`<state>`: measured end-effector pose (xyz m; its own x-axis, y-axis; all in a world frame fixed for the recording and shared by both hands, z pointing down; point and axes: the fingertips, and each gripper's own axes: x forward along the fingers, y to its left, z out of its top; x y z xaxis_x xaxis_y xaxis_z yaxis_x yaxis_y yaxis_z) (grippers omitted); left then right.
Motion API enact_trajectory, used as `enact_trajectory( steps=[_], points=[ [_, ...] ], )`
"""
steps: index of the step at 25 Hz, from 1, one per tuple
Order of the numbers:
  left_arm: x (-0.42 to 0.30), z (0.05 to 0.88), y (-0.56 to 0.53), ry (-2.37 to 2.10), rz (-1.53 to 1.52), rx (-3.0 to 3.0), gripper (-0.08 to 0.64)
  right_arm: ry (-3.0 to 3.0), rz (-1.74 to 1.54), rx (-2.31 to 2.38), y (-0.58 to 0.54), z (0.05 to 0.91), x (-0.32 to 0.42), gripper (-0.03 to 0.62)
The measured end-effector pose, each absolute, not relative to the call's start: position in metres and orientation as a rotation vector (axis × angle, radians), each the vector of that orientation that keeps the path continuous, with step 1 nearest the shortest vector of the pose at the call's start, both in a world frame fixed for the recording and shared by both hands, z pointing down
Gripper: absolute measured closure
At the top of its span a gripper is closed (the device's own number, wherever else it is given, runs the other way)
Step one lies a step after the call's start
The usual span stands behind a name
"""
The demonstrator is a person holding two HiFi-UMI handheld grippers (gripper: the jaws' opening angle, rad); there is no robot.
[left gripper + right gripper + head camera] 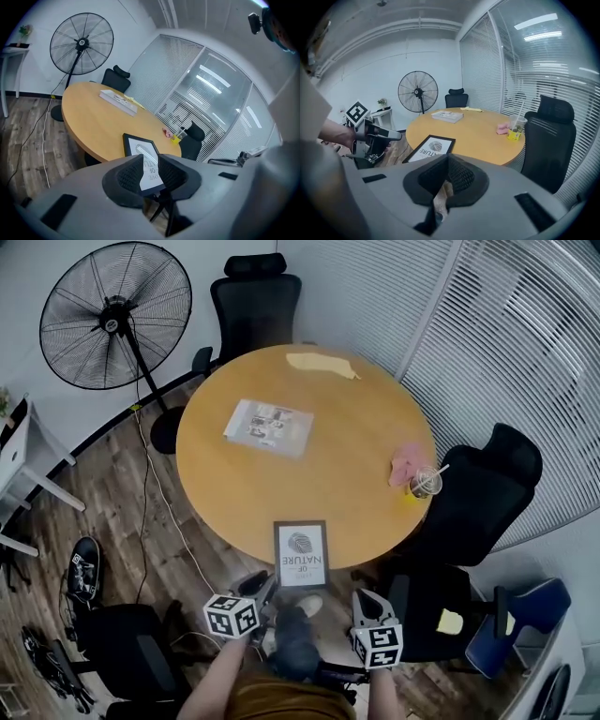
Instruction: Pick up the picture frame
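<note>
Picture frame [301, 554] lies flat at the table's [366, 418] near edge, overhanging it. Left hand-held gripper [151, 161]: jaws slightly apart, the frame's near end showing in the gap. Right hand-held gripper [446, 159]: jaws together, empty.

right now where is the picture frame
In the head view the picture frame lies flat at the near edge of the round table, overhanging the rim, with the booklet farther back on its left and the cup to its right.
</note>
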<state>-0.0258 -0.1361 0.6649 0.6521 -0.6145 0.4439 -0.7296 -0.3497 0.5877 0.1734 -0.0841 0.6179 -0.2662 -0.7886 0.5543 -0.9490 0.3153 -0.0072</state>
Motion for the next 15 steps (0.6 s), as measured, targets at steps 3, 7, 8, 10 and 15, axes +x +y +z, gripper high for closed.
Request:
enact_trajectory(
  steps=[3,7,8,10,15],
  points=[
    [-0.026,0.676,-0.137,-1.03,0.192,2.036,0.437,-2.123,0.502,1.512,-0.085,0.629,0.173,0.58],
    [-0.025,0.693,-0.139,-1.009,0.195,1.982,0.422,-2.107,0.517,1.488,-0.089,0.64,0.173,0.58],
    [-0.025,0.698,-0.139,-1.002,0.198,1.966,0.422,-2.107,0.517,1.481,-0.091,0.642,0.172,0.58],
    [-0.025,0.708,-0.138,-0.986,0.211,1.937,0.417,-2.113,0.514,1.464,-0.097,0.644,0.168,0.58],
    [-0.018,0.727,-0.136,-0.916,0.226,1.867,0.377,-2.112,0.49,1.412,-0.108,0.649,0.162,0.58]
  ],
)
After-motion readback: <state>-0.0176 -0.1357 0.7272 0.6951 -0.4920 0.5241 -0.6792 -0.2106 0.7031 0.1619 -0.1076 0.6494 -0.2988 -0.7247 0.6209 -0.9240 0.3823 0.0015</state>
